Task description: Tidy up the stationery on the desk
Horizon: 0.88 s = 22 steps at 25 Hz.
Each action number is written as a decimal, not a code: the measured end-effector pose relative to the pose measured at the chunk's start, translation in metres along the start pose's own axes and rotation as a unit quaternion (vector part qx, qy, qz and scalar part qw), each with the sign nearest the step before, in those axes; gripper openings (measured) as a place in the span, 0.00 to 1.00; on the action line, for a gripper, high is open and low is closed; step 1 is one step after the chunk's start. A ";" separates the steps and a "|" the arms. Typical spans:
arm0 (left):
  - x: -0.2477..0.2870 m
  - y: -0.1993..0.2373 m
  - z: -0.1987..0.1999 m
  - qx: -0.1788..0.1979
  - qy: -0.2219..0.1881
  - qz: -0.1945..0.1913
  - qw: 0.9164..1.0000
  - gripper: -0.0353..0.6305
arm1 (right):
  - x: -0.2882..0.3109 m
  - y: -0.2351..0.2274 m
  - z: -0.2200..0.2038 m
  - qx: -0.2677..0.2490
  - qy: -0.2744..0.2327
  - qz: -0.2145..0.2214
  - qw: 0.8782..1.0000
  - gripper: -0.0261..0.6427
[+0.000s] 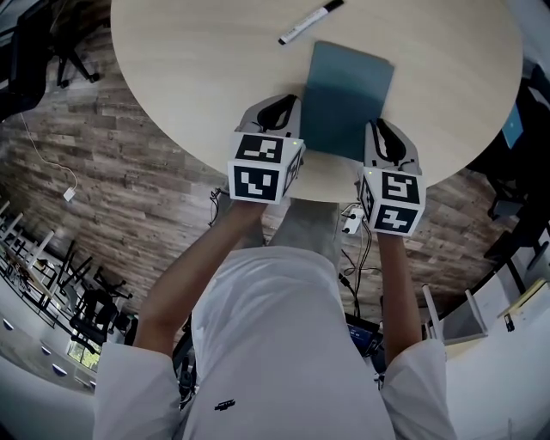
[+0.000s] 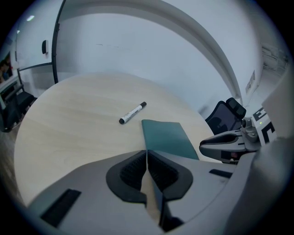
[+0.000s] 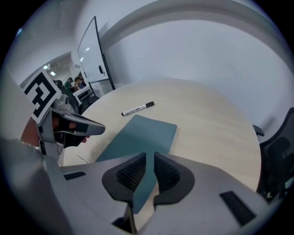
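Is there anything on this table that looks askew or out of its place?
Only the marker: it lies loose and slanted on the table, beyond the teal folder. The left gripper and right gripper have their jaws shut on the folder's near edge. Nothing looks spilled or damaged.

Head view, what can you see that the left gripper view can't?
Only the head view shows the person's white shirt and the brown plank floor. Only the left gripper view shows the left gripper with its jaws pinched shut on the edge of the thin teal rectangular notebook. Both show that notebook, the round pale wooden table, the black-and-white marker pen and the right gripper.
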<state>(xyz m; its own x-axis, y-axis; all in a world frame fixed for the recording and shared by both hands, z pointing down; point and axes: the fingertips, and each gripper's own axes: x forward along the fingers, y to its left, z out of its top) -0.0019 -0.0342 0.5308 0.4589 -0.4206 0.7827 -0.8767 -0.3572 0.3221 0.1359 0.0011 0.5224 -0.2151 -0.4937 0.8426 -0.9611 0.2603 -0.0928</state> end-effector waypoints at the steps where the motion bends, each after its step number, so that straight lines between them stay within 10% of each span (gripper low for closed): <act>1: -0.002 0.001 0.003 0.006 -0.005 0.000 1.000 0.09 | -0.002 0.006 0.004 -0.005 -0.007 0.006 1.000 0.11; 22: 0.015 0.041 0.088 0.133 -0.034 -0.036 0.990 0.29 | 0.018 0.058 0.082 0.033 -0.078 0.045 0.995 0.11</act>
<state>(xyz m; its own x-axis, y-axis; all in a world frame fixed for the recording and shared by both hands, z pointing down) -0.0185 -0.1292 0.5090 0.5351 -0.4385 0.7221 -0.7765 -0.5919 0.2160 0.0621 -0.0606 0.4890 -0.3207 -0.5942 0.7376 -0.9447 0.2571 -0.2037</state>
